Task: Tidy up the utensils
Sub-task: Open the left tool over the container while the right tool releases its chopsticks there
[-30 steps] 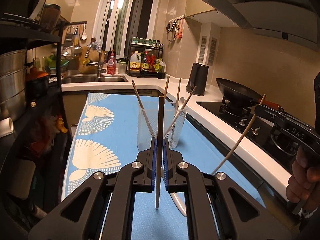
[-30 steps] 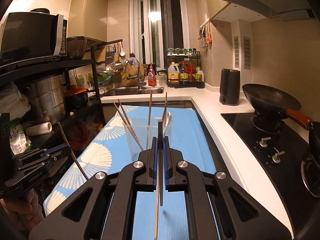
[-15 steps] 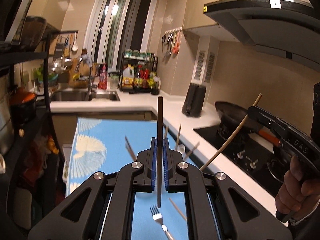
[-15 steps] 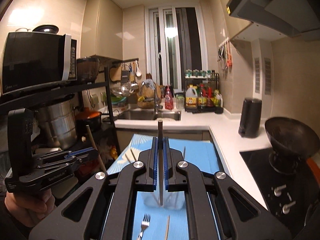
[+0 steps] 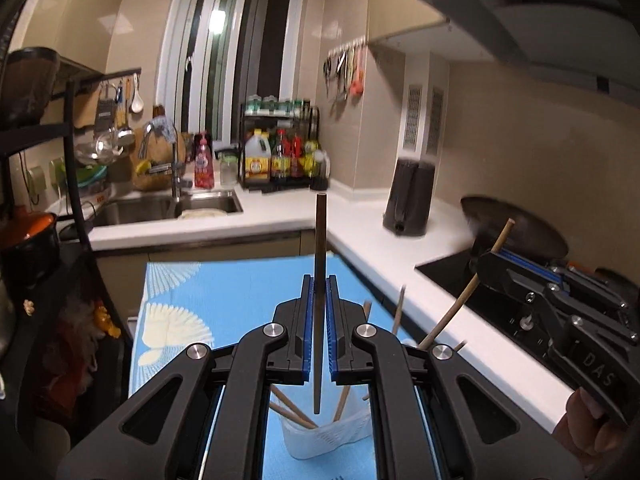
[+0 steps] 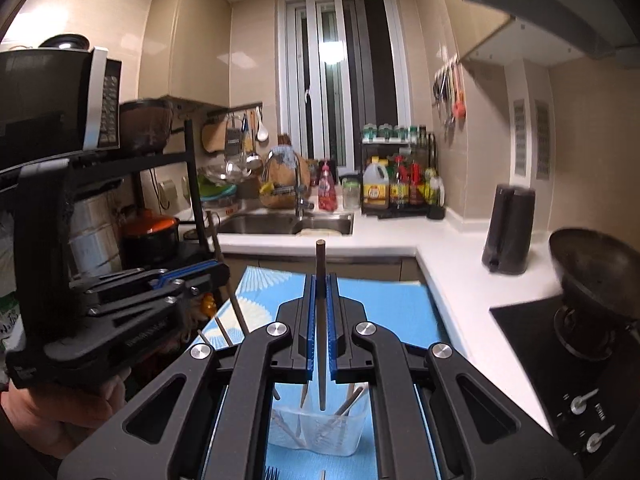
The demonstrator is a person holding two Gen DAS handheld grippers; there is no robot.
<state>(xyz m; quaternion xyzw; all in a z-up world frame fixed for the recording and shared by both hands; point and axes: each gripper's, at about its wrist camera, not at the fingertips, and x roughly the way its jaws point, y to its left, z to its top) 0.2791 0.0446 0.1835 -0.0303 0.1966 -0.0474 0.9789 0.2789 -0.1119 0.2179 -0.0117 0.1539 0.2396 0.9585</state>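
Observation:
My left gripper (image 5: 319, 282) is shut on a dark chopstick (image 5: 320, 232) held upright, its lower tip hanging just above a clear plastic cup (image 5: 328, 440) with several chopsticks inside. At the right of that view the right gripper (image 5: 484, 264) grips a pale wooden chopstick (image 5: 460, 304) that slants down toward the cup. In the right wrist view my right gripper (image 6: 320, 280) is shut on its chopstick (image 6: 320, 260), whose tip hangs over the cup (image 6: 348, 436). The left gripper (image 6: 218, 274), held by a hand, sits at the left with its chopstick (image 6: 230, 300).
The cup stands on a blue patterned mat (image 5: 224, 292). A fork (image 6: 272, 472) lies on the mat in front of the cup. A black kettle (image 6: 508, 232) and a wok (image 6: 592, 264) on the stove are to the right. A sink (image 6: 288, 224) lies ahead, and shelving with a microwave (image 6: 60, 100) to the left.
Both grippers have risen and come forward with their chopsticks. The cup, earlier ahead of the jaws, now sits low beneath them, and the fork has slipped to the frame's bottom edge.

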